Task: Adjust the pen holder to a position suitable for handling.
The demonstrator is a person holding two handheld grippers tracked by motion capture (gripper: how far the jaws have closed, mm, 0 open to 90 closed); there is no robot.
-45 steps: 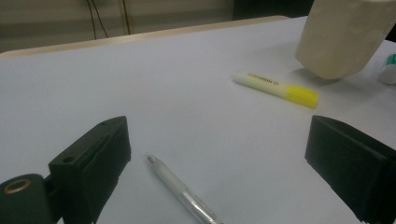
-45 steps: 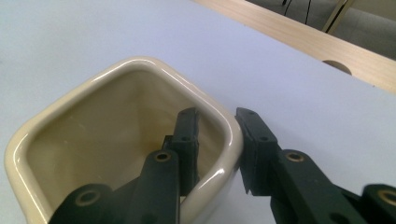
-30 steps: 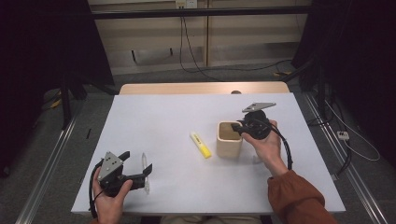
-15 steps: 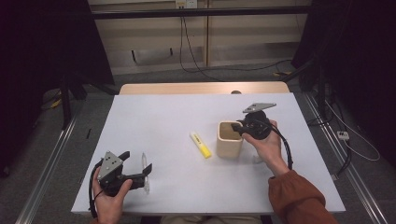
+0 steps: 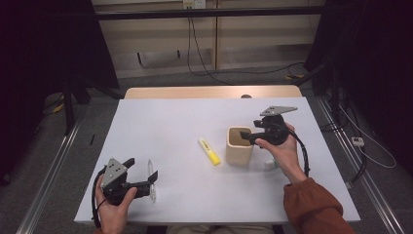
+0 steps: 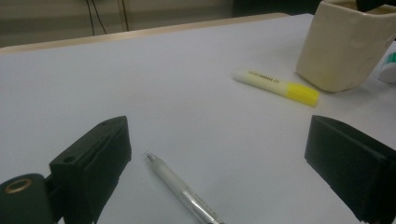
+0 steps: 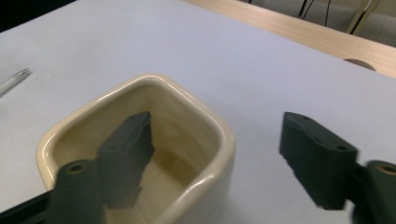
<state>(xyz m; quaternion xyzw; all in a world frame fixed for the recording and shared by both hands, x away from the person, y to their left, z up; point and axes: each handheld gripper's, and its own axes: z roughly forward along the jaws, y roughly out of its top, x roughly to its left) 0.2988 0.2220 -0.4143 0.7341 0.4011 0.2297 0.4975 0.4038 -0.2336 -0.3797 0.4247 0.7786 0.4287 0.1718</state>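
A cream, glossy, square-mouthed ceramic cup (image 5: 239, 146) stands upright right of centre on the white table (image 5: 170, 126), its wall between the just-opened, unclenched jaws of the right gripper (image 7: 212, 158), one jaw inside the cup, one outside, neither pressing it.

One cream cup (image 5: 239, 146) is standing right of centre on the bench (image 5: 185, 122). One yellow highlighter (image 5: 209, 150) and one clear pen (image 5: 151, 181) are lying left of it.
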